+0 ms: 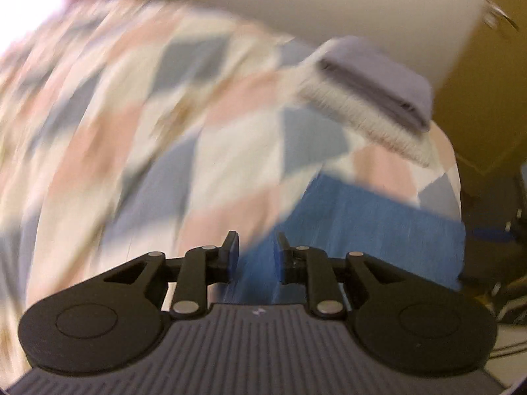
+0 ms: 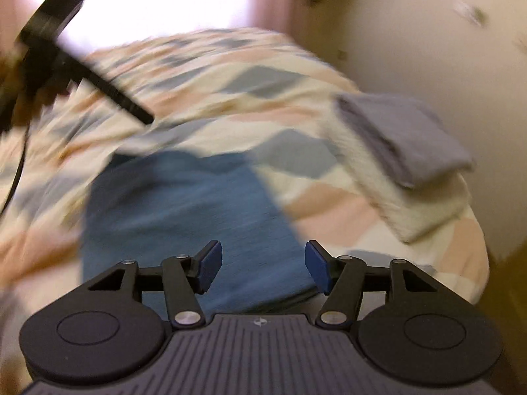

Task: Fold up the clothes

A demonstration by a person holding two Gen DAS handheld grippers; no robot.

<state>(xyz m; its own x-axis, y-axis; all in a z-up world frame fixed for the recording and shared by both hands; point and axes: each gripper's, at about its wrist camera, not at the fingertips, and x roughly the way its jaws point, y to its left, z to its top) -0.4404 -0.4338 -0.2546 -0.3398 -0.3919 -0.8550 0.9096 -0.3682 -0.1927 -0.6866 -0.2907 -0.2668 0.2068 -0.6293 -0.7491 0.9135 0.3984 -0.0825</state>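
Note:
A blue garment (image 2: 184,217) lies flat on a patchwork bedspread (image 2: 230,75); it also shows in the left wrist view (image 1: 369,223). My right gripper (image 2: 263,268) is open and empty, just above the garment's near edge. My left gripper (image 1: 255,255) has its jaws partly apart above the garment's left edge, with nothing clearly between them. The left gripper also shows in the right wrist view (image 2: 98,79), at the upper left above the bed. Both views are blurred.
A folded grey cloth (image 2: 402,135) lies on a folded cream fleece (image 2: 411,204) at the bed's right corner; this stack also shows in the left wrist view (image 1: 375,85). A wall (image 2: 428,33) stands behind the bed. A bright window (image 2: 148,0) is at the far end.

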